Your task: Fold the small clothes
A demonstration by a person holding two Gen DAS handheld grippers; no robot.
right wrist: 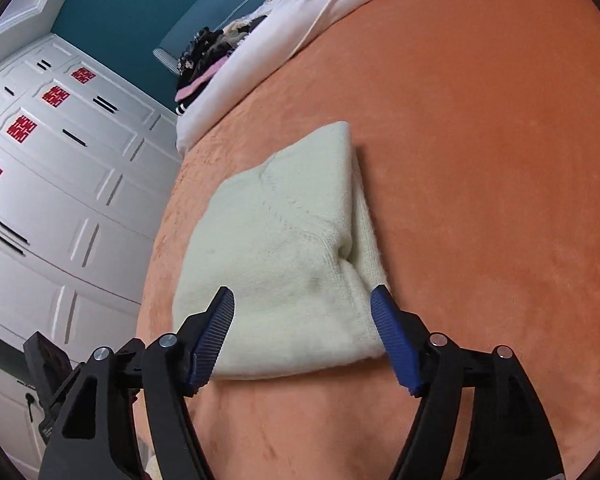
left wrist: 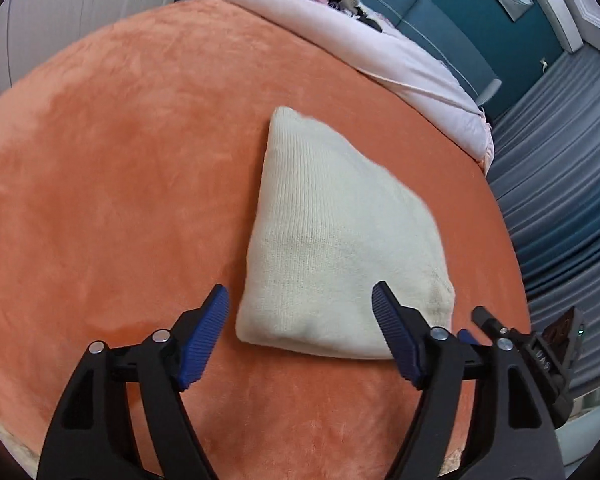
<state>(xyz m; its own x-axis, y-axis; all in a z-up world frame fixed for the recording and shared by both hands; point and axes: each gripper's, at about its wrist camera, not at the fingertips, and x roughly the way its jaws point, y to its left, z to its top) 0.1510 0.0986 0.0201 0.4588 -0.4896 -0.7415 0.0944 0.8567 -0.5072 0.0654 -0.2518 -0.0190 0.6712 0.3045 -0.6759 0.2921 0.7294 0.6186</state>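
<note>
Left wrist view: the folded sweater (left wrist: 332, 240) lies on the orange bed (left wrist: 119, 160), from 12 to 1 o'clock of the left gripper (left wrist: 300, 296). The gripper points down at its near edge, jaws wide, nothing between them.

Right wrist view: the sweater (right wrist: 283, 252) is at 11 to 12 o'clock of the right gripper (right wrist: 304, 298), which is also wide and empty, pointing down over the near edge.

free: orange blanket (left wrist: 119, 180) around folded knit (left wrist: 332, 240) | blocked: pink bedding (left wrist: 380, 48) beyond
</note>
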